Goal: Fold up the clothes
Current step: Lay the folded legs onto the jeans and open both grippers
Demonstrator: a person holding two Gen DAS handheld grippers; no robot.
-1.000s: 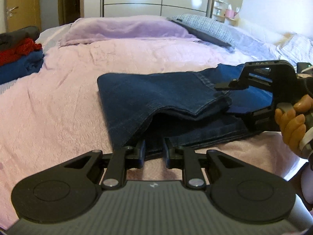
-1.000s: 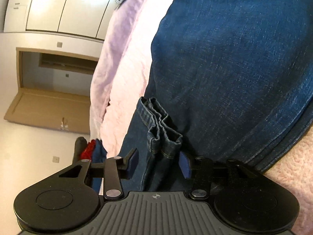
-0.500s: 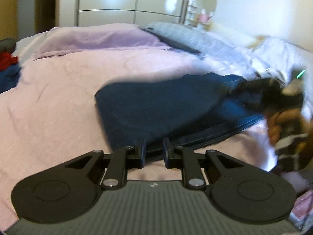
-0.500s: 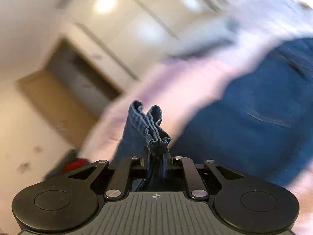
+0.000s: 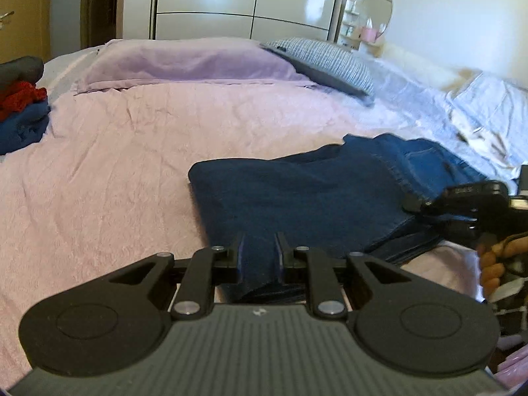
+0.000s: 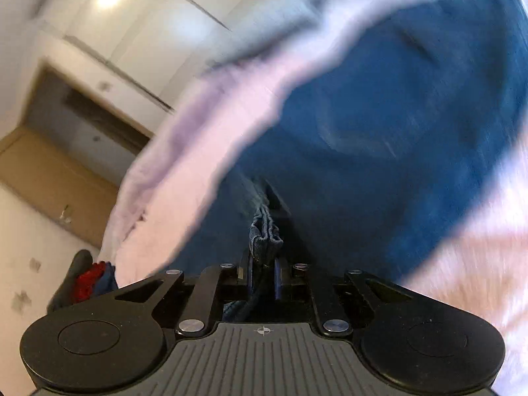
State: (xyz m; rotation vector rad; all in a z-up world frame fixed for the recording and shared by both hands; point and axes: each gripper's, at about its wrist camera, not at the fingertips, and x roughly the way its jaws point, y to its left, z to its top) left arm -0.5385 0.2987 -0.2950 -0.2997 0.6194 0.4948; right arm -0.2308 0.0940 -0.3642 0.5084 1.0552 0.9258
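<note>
Dark blue jeans [image 5: 313, 194] lie folded on the pink bedspread [image 5: 115, 165]. My left gripper [image 5: 259, 250] is shut on the near folded edge of the jeans. My right gripper [image 6: 262, 269] is shut on a bunched hem of the jeans [image 6: 379, 125], which fill the blurred right wrist view. The right gripper also shows at the right edge of the left wrist view [image 5: 462, 204], at the jeans' right end, held by a hand.
A stack of folded clothes, red, blue and dark grey [image 5: 19, 105], sits at the far left of the bed. A lilac pillow [image 5: 184, 62] and a grey striped pillow [image 5: 323, 59] lie at the head. Wardrobe doors [image 5: 231, 3] stand behind.
The right gripper closed on the jeans' hem and swung it over. The left gripper, holding the fold, shifted so the jeans now sit further right in its view.
</note>
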